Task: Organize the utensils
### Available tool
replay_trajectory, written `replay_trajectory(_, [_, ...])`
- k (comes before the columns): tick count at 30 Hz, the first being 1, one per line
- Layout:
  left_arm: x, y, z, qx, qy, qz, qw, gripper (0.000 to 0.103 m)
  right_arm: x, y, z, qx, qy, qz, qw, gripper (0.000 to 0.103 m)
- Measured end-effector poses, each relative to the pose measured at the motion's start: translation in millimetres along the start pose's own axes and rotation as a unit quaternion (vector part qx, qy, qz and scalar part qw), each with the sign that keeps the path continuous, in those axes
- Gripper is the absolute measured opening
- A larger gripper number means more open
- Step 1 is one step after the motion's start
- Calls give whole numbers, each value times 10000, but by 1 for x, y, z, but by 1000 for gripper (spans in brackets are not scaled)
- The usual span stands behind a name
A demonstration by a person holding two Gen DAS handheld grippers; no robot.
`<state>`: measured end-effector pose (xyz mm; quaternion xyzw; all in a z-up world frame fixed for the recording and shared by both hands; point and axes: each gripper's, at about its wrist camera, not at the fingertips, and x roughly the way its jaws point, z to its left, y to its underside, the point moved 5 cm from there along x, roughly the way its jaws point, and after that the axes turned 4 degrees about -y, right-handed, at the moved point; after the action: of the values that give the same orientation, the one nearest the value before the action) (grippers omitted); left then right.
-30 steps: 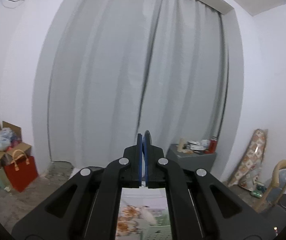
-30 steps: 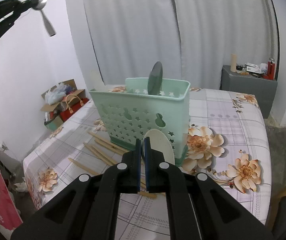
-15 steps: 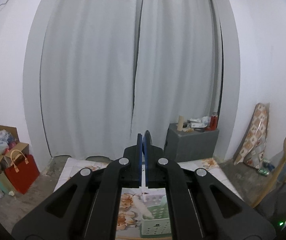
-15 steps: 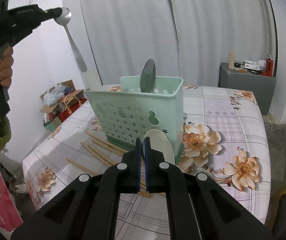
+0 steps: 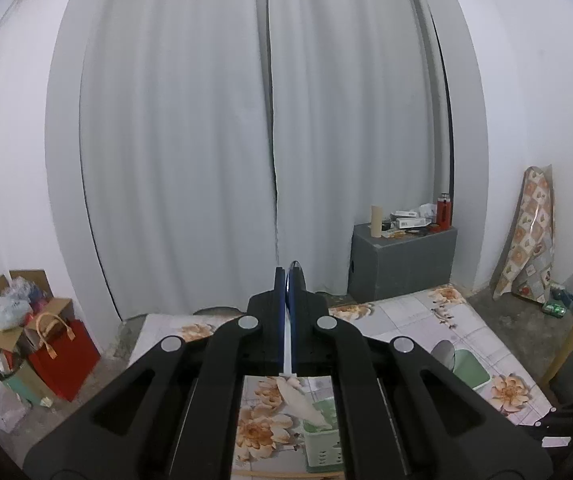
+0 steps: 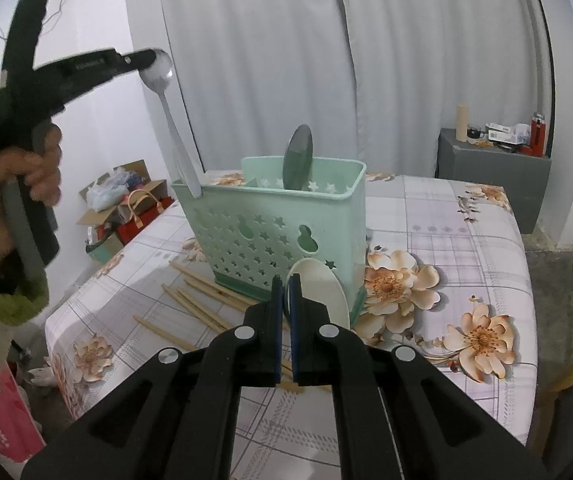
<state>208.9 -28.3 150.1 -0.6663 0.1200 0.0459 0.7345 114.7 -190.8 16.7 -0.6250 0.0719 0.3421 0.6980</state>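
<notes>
A mint-green caddy (image 6: 278, 216) stands on the flowered tablecloth, with a dark grey spoon (image 6: 298, 158) upright in it. My left gripper (image 6: 148, 60), held by a hand at the upper left, is shut on the bowl of a metal spoon (image 6: 174, 128). The spoon's handle hangs down to the caddy's left rim. In the left wrist view the left gripper (image 5: 285, 280) pinches the metal spoon (image 5: 293, 270) above the caddy (image 5: 322, 436). My right gripper (image 6: 285, 284) is shut on the edge of a white spoon (image 6: 320, 294) in front of the caddy.
Several wooden chopsticks (image 6: 202, 300) lie on the table (image 6: 446, 240) left of the caddy. The table's left edge drops to a floor with cardboard boxes and a red bag (image 6: 142, 216). A grey cabinet (image 6: 494, 176) stands behind the table, in front of white curtains.
The left gripper has come down and in toward the caddy with the metal spoon, so the handle tip now reaches the left rim. The right gripper has kept still.
</notes>
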Motion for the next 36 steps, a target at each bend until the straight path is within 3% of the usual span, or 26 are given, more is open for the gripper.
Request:
replay_trajectory(7, [-5,-13,12,-223,-149,-329,9991,0,-3,0,1,5,9,-11,10000,3])
replay_trajectory(12, [0,-21,11,-83,-308,-521,9981,0,-1,2,4,0,-22,18,10000,3])
replay_trajectory(16, [18,-1,1,116,-283,-301,9991,0,-2,2,5,-1,-24,7,10000,3])
replay_trajectory(24, [16,26,5,-322,115,83,9994,5,-10,-4,-3,176,-114,-64,9998,3])
replay_trajectory(29, [-2,32,15,-573,103,163,9982,20,-19,-12,-9,327,-180,-188,9991,3])
replay_trajectory(33, [-27,48,16,-1006,19,314,9944,41,-29,-20,-16,420,-233,-313,9984,3])
replay_trajectory(36, [-50,74,4,-1330,159,495,9898,54,-36,-27,-20,442,-252,-350,9981,3])
